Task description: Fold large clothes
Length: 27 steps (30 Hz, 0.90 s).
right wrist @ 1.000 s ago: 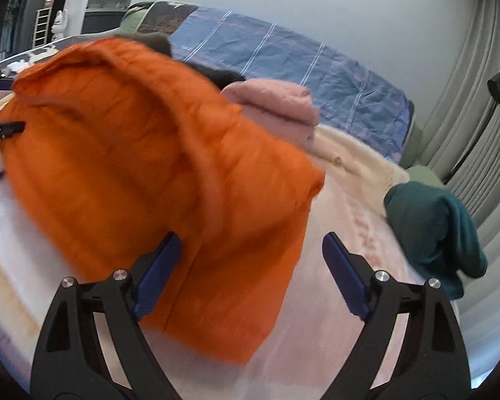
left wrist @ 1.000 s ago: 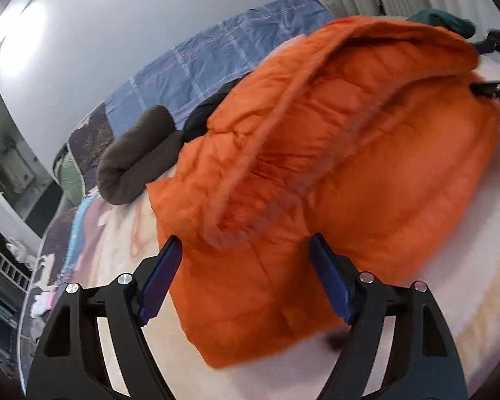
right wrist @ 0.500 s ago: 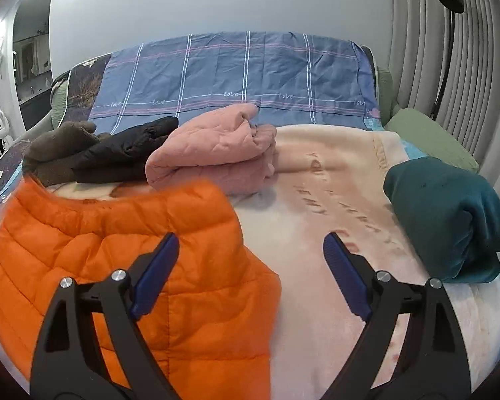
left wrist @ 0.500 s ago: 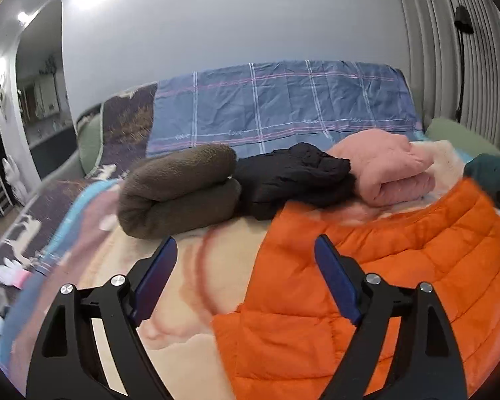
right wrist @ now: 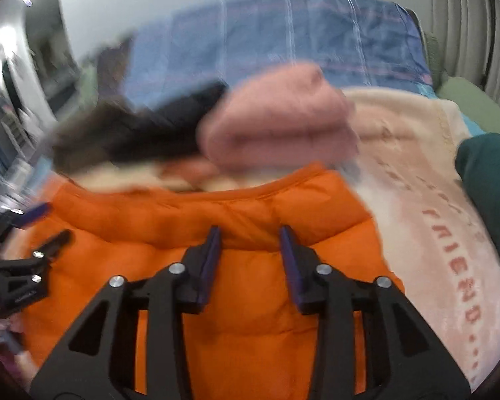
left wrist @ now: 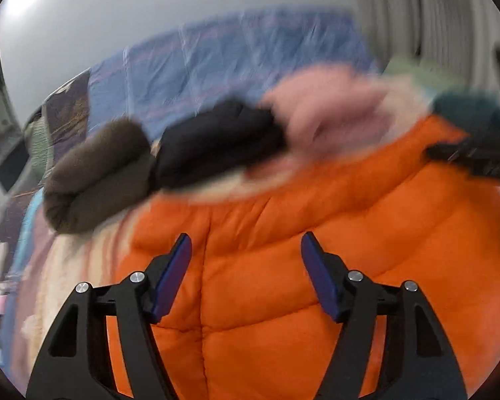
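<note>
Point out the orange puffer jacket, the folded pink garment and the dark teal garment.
orange puffer jacket [right wrist: 250, 300], right wrist view, on the quilted panel below the fingers.
folded pink garment [right wrist: 276, 126], right wrist view, on the middle of its front fold.
dark teal garment [right wrist: 490, 180], right wrist view, on its near bulge at the right edge.

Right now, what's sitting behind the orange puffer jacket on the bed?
Behind the orange jacket lie three folded bundles in a row: brown, black and pink, with a blue plaid cover beyond. The jacket's far edge hides their bases.
</note>
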Each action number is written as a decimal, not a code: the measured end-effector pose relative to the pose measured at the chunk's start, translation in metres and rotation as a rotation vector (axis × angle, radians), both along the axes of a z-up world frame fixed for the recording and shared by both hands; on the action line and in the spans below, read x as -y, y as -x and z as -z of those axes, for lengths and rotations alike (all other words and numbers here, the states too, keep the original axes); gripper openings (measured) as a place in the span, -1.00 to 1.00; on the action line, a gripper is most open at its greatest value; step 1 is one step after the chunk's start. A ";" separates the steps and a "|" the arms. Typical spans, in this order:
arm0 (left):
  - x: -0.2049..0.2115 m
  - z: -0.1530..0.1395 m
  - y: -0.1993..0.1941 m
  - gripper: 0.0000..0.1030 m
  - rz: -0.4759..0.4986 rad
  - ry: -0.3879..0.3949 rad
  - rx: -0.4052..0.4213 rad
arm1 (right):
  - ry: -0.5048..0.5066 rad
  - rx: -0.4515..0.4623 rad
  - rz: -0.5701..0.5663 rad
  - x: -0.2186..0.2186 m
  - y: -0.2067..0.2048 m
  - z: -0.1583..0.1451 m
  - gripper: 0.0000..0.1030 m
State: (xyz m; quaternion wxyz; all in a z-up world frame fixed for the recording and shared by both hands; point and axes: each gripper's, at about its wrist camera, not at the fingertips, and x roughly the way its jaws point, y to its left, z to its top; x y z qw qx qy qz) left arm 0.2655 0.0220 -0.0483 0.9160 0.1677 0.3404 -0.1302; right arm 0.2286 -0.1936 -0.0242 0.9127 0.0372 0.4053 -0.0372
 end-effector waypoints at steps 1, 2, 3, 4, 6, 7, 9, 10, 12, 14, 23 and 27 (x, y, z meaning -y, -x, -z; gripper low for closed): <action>-0.003 0.020 -0.011 0.36 -0.031 -0.014 -0.025 | 0.035 -0.025 0.013 0.004 -0.008 0.016 -0.21; -0.013 0.028 -0.020 0.37 -0.040 0.070 -0.072 | 0.013 -0.037 0.005 0.008 -0.012 0.026 -0.19; -0.021 0.029 -0.025 0.37 -0.051 0.129 -0.100 | -0.048 -0.047 0.003 0.015 -0.016 0.035 -0.19; -0.029 0.030 -0.031 0.37 -0.075 0.172 -0.119 | -0.078 -0.051 0.012 0.019 -0.017 0.037 -0.18; -0.034 0.035 -0.032 0.38 -0.090 0.194 -0.121 | -0.068 -0.048 0.004 0.017 -0.017 0.039 -0.15; -0.036 0.039 -0.031 0.38 -0.092 0.209 -0.121 | -0.053 -0.042 0.001 0.014 -0.016 0.040 -0.14; -0.037 0.044 -0.029 0.39 -0.092 0.222 -0.118 | -0.040 -0.029 -0.002 0.009 -0.014 0.042 -0.14; -0.038 0.046 -0.029 0.39 -0.092 0.235 -0.121 | -0.041 -0.025 -0.004 0.010 -0.014 0.043 -0.14; -0.040 0.049 -0.029 0.39 -0.092 0.255 -0.131 | -0.062 -0.022 -0.007 0.012 -0.016 0.046 -0.13; -0.040 0.050 -0.031 0.40 -0.091 0.270 -0.140 | -0.077 -0.025 -0.011 0.014 -0.019 0.049 -0.13; -0.039 0.054 -0.034 0.41 -0.089 0.273 -0.148 | -0.054 -0.041 -0.025 0.010 -0.026 0.058 -0.12; -0.038 0.056 -0.035 0.41 -0.085 0.266 -0.154 | -0.051 -0.042 -0.027 0.009 -0.027 0.059 -0.12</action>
